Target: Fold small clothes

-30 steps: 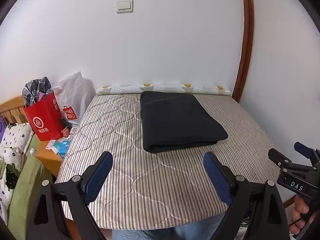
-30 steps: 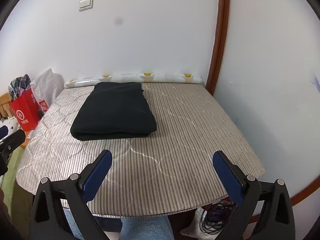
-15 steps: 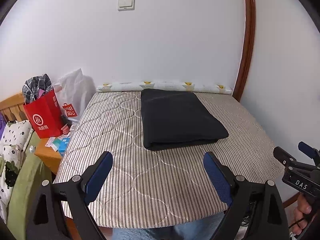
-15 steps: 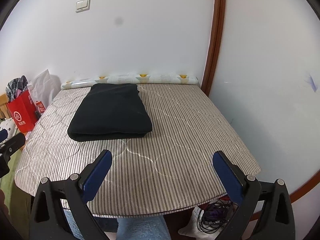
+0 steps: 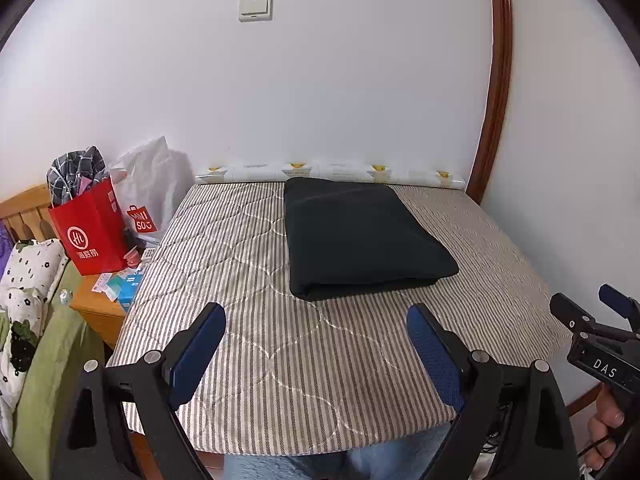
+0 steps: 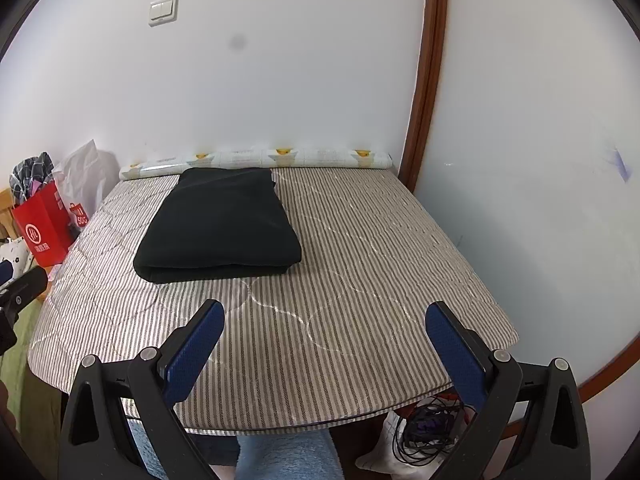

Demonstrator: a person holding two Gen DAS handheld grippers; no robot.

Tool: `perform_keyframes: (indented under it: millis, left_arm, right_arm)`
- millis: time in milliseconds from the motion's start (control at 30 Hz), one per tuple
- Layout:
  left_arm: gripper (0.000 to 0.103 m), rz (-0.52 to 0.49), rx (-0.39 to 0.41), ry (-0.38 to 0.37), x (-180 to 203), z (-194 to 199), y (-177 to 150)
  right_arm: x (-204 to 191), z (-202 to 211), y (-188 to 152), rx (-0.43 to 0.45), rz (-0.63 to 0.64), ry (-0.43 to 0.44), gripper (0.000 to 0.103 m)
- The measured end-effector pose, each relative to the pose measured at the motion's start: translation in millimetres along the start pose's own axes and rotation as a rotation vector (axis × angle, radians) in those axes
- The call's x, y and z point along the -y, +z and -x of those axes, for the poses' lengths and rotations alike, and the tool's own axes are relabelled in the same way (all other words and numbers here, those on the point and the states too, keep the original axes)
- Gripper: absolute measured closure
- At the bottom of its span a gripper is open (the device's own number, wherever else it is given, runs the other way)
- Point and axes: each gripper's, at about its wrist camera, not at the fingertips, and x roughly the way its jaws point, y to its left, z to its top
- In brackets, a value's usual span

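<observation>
A folded black garment [image 5: 360, 236] lies flat on the striped quilted surface [image 5: 248, 264], toward its far side; it also shows in the right wrist view [image 6: 224, 224]. My left gripper [image 5: 316, 320] is open and empty, held back over the near edge, well short of the garment. My right gripper [image 6: 324, 316] is open and empty, also over the near edge. The right gripper's black body shows at the right of the left wrist view [image 5: 596, 340].
A red paper bag [image 5: 94, 232] and a white plastic bag [image 5: 148, 192] stand on a wooden bedside stand [image 5: 96, 308] at the left. A patterned roll [image 5: 332, 172] lies along the back wall. Cables [image 6: 428, 428] lie on the floor under the right front corner.
Both grippers have drawn back and risen slightly from the surface. The garment has not moved. Both stay open.
</observation>
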Motion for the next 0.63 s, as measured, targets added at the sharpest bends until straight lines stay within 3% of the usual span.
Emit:
perform_keyframes:
  millis: [633]
  left_arm:
    - [0.011,0.011,0.012,-0.002,-2.1,1.7,-0.1]
  right_arm:
    - [4.1,3.6,-0.3,0.014,-0.004,-0.015,0.003]
